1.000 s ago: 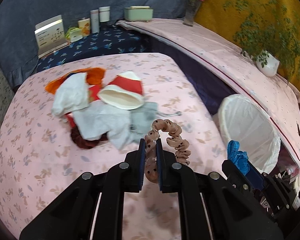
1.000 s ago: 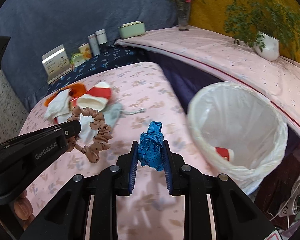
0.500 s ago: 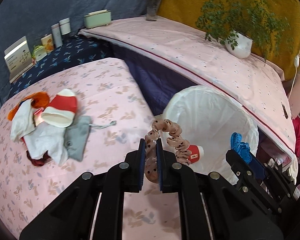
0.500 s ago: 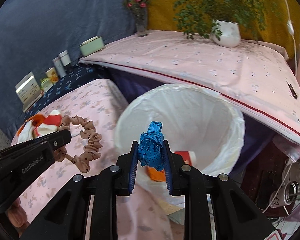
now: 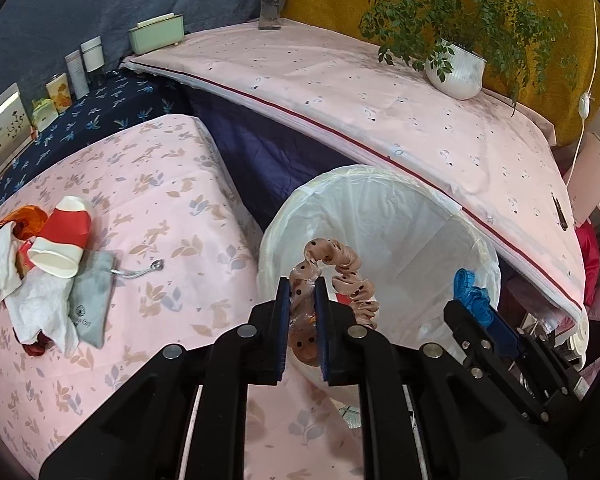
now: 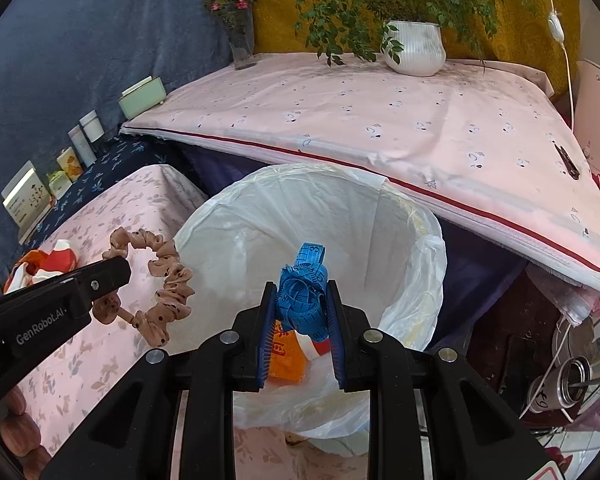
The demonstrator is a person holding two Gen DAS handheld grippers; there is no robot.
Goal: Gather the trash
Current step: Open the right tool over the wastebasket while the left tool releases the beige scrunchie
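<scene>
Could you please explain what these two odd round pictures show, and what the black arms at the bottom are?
There is no robot here: a person holds a two-finger tool in each hand, and a fisheye camera on each looks along its fingers. One picture is from the left tool, the other from the right tool. The left tool is shut on a dotted scrunchie; the right tool is shut on a bundled blue tape measure. Both hang over a white-lined bin that already holds some red and orange trash. On the pink table remain a red and white cup, a grey pouch and crumpled tissues.
</scene>
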